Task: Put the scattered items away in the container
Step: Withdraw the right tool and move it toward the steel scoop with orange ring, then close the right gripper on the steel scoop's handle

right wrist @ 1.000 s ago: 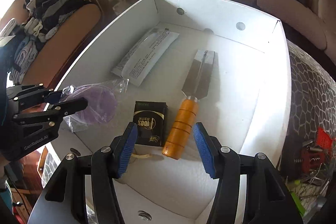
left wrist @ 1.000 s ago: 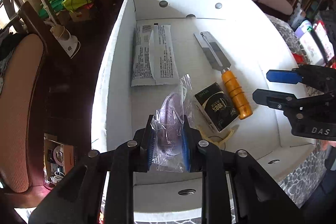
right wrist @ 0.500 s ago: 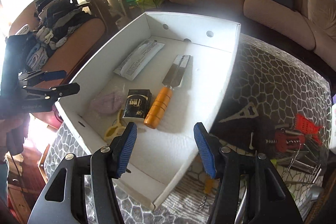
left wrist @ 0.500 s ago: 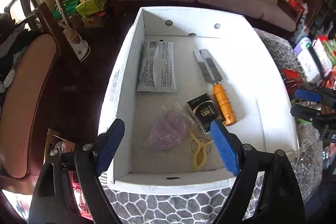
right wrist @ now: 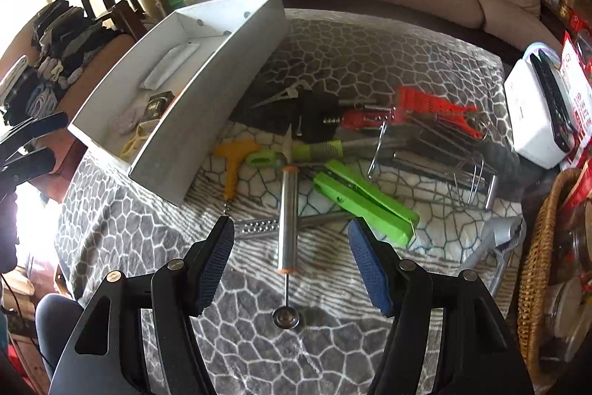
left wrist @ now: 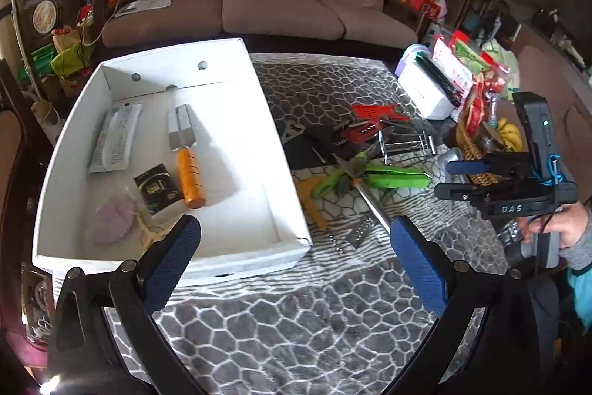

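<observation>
Dropped into the white box point(left wrist: 92, 121), the purple bag point(left wrist: 111, 223) lies beyond the released left hand-held gripper point(left wrist: 296, 239).

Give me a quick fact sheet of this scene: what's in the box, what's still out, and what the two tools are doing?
container: white box on patterned cloth
inside it: orange-handled scraper, white packet, black packet, purple bagged item, yellow clip
outside it: green tongs, steel rod tool, red tools
left gripper: jaws just opened wide, nothing between
right gripper: jaws opening, over the rod tool, not gripping
</observation>
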The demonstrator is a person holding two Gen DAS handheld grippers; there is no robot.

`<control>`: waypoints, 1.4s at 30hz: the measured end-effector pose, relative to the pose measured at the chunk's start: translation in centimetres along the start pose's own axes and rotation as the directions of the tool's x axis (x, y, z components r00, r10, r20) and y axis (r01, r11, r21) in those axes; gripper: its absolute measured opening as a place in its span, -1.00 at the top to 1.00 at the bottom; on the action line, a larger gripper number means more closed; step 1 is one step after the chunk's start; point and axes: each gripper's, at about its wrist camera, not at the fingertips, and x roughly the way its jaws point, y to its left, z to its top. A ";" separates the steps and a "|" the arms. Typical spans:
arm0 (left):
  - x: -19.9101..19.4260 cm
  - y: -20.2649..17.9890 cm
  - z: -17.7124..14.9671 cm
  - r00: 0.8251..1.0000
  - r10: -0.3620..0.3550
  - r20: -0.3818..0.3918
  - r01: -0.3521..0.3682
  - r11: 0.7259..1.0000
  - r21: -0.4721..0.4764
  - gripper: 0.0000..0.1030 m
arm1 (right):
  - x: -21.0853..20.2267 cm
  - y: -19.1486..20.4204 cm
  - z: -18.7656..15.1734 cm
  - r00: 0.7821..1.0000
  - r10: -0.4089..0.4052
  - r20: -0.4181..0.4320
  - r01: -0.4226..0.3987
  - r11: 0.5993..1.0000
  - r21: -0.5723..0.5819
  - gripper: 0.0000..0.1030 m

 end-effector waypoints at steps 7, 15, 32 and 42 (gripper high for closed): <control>4.9 -4.3 -1.5 0.997 -0.076 -0.022 0.072 0.986 -0.148 -1.00 | 4.7 0.6 -5.3 1.000 -0.027 -0.006 0.027 1.000 0.001 -0.27; 12.7 -7.4 -0.5 0.993 -0.070 -0.094 0.048 0.976 -0.213 -0.94 | 6.4 0.8 -8.9 0.995 -0.011 0.102 0.006 0.999 0.040 0.09; 22.1 -8.6 -0.5 0.981 0.007 -0.195 -0.050 0.974 -0.219 -0.13 | 8.4 -0.2 -10.0 0.984 0.003 0.176 -0.006 1.000 0.020 0.48; 23.3 -8.4 -0.9 0.976 0.007 -0.219 -0.054 0.976 -0.210 0.53 | 8.4 1.4 -10.1 0.980 -0.022 0.196 0.035 0.998 -0.060 0.85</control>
